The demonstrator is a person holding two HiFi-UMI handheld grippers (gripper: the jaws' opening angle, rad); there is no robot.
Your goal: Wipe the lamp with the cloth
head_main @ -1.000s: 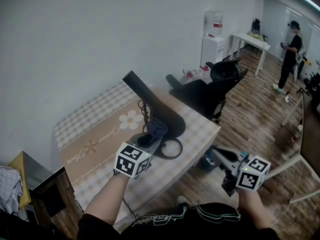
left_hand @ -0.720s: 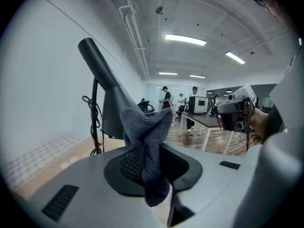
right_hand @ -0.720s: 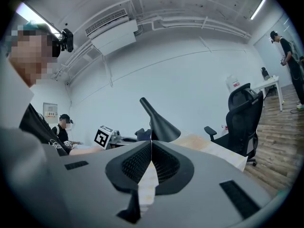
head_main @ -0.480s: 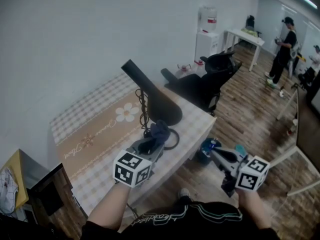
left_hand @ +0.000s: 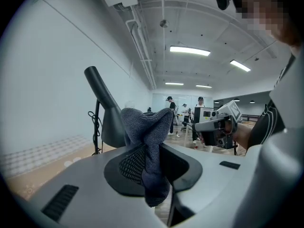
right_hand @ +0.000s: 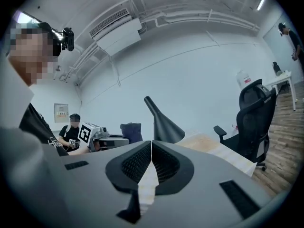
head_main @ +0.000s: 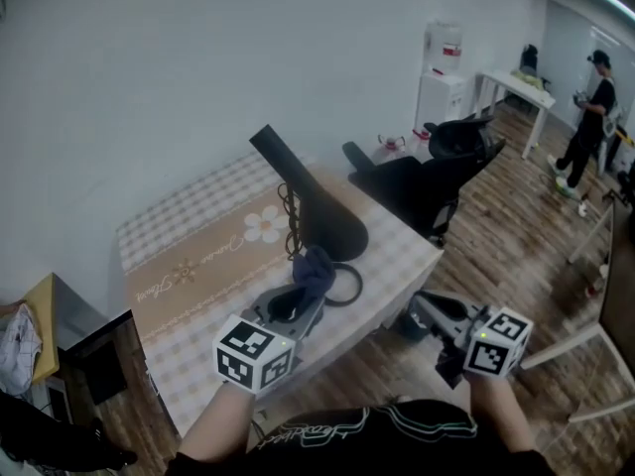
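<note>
Since a second ago your left gripper has slid down-frame with the cloth; back then the cloth sat against the lamp shade's rim, now it's just at the shade's lower edge, can't tell if touching

Lamp: black, cone shade wide end down near the table centre, narrow neck slanting to the upper left of the head view. Thin black cord hangs left of the shade, and a cable loop lies on the table just right of the cloth

Cloth: dark blue-grey, bunched, clamped between your left gripper's jaws. In the left gripper view it stands up out of the jaws mid-frame, with a tail hanging down below them, lamp behind it at left

Your right gripper sits lower right of the head view, off the table's edge and over the wood floor, well apart from the lamp. Its jaws are pressed together with nothing between them

Table has a checked cover with a tan strip and a daisy print. Black office chair is just beyond the table, mid-right of frame. Water dispenser stands against the wall at upper right, and a person stands at the far right edge
</note>
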